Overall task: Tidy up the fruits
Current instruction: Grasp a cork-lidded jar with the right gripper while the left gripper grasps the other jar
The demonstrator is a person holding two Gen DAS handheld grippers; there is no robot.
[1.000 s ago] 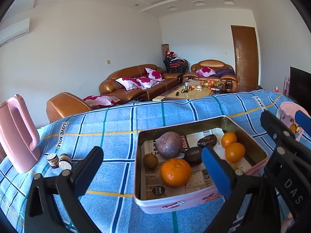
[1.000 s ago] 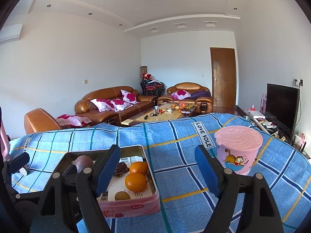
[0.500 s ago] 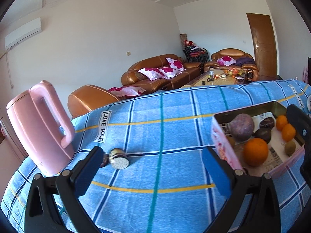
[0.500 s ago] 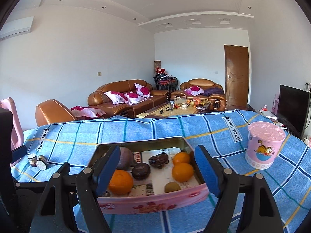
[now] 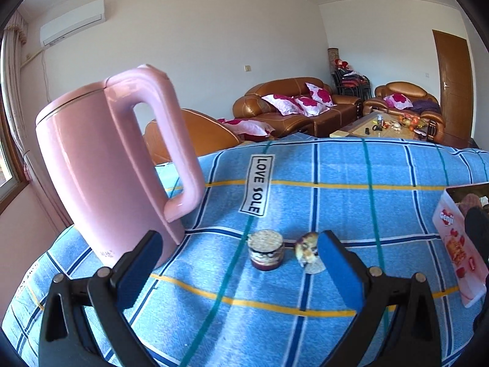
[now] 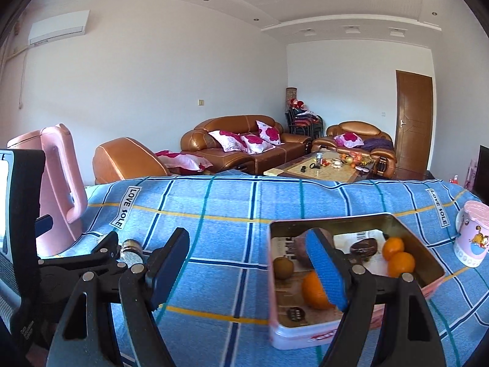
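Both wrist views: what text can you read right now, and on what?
"LOVE SOLE": label on the cloth, also twice in the right view.
"Genji": tin side, partly legible.
Kettle base print: too blurred.
Paper in the tin: too small.
Cup: cartoon cat, no readable words.

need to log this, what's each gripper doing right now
Left gripper: open, holding nothing.
Right gripper: open, holding nothing.

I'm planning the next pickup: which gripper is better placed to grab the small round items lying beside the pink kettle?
Left. The open left gripper frames the small round jar-like item on the blue plaid cloth; the open right gripper faces the pink-rimmed fruit tin.
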